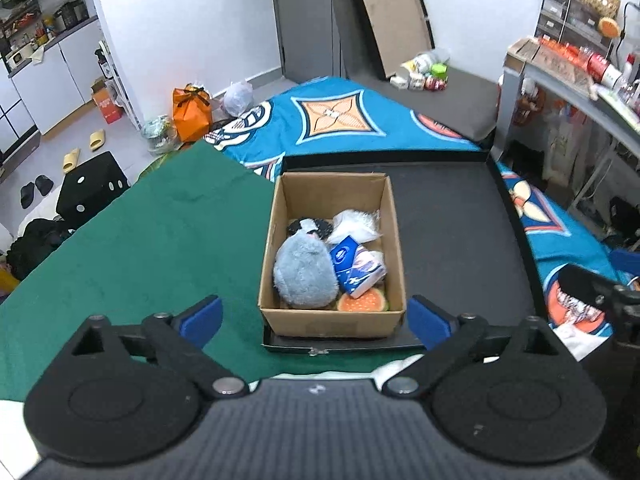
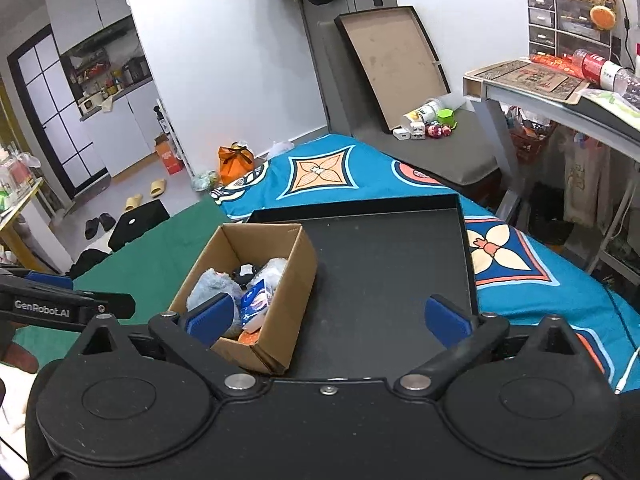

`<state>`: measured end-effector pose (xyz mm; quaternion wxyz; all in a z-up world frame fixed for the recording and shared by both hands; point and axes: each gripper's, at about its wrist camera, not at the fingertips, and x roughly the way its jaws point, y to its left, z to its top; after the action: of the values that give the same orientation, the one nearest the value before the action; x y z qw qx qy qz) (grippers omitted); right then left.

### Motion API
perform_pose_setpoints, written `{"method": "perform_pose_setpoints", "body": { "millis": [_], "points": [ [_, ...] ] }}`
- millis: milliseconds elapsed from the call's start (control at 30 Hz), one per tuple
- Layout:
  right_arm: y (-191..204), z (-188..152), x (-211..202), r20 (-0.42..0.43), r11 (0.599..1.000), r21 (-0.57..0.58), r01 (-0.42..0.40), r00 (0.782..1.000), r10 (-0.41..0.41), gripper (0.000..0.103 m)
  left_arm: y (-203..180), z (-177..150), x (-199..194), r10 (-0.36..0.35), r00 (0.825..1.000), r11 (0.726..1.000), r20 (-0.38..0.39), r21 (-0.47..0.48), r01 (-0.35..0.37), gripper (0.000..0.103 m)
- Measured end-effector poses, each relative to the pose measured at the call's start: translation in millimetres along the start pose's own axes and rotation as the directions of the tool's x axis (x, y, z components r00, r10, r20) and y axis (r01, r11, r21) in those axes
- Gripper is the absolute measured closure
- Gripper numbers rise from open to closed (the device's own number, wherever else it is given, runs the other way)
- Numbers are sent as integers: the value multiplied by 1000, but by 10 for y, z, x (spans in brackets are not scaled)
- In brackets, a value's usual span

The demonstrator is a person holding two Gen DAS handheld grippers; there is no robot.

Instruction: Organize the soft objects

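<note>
**Soft items sitting in the box, both grippers empty**

The cardboard box [image 1: 331, 252] is standing open-topped in the near left corner of a shallow black tray [image 1: 452, 240]. The tray is lying partly on a green cloth [image 1: 140, 232] and partly on a blue patterned blanket [image 1: 340, 120].

Inside the box, a grey plush toy [image 1: 306, 274] is filling the near left side. Just beside it on the right, a blue-and-white tissue pack [image 1: 356, 266] is leaning at a tilt and touching the plush. A clear plastic bag [image 1: 358, 224] is lying behind the tissue pack toward the far right corner, and a dark patterned item [image 1: 310, 227] is peeking out behind the plush. An orange melon-slice toy [image 1: 362, 301] is resting against the near wall, partly under the tissue pack.

The left gripper [image 1: 314, 318] is hovering at the near side of the box, its blue fingers [image 1: 202, 316] spread wide apart and holding nothing. The right gripper [image 2: 328, 318] is hanging over the tray just to the right of the box, its fingers [image 2: 446, 316] also wide apart and empty; its left finger is overlapping the box's near edge in the right wrist view.
</note>
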<state>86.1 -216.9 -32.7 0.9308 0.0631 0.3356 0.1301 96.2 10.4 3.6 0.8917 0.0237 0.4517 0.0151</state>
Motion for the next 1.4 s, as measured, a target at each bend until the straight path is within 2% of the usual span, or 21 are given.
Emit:
{"method": "perform_pose_setpoints", "body": {
  "millis": [200,733,1000,1400],
  "points": [
    [-36,13,-193,-6,1000,0,-6,1000,6,0,-47,-77,-241,4,999,1000,33,-22,-3,2],
    [-98,-18,-715,64,1000,-3,16,998,-16,0,-190,-325,-843,8,991,999,136,-50,-1,2],
    [-67,-67,-1047,128,1000,-18,1,992,1,0,-269,-493,-1140,17,980,999,200,-44,-8,2],
    [-29,-183,-1325,159,1000,-18,9,987,-6,0,-223,-725,-1487,18,963,997,270,-77,3,2]
  ]
}}
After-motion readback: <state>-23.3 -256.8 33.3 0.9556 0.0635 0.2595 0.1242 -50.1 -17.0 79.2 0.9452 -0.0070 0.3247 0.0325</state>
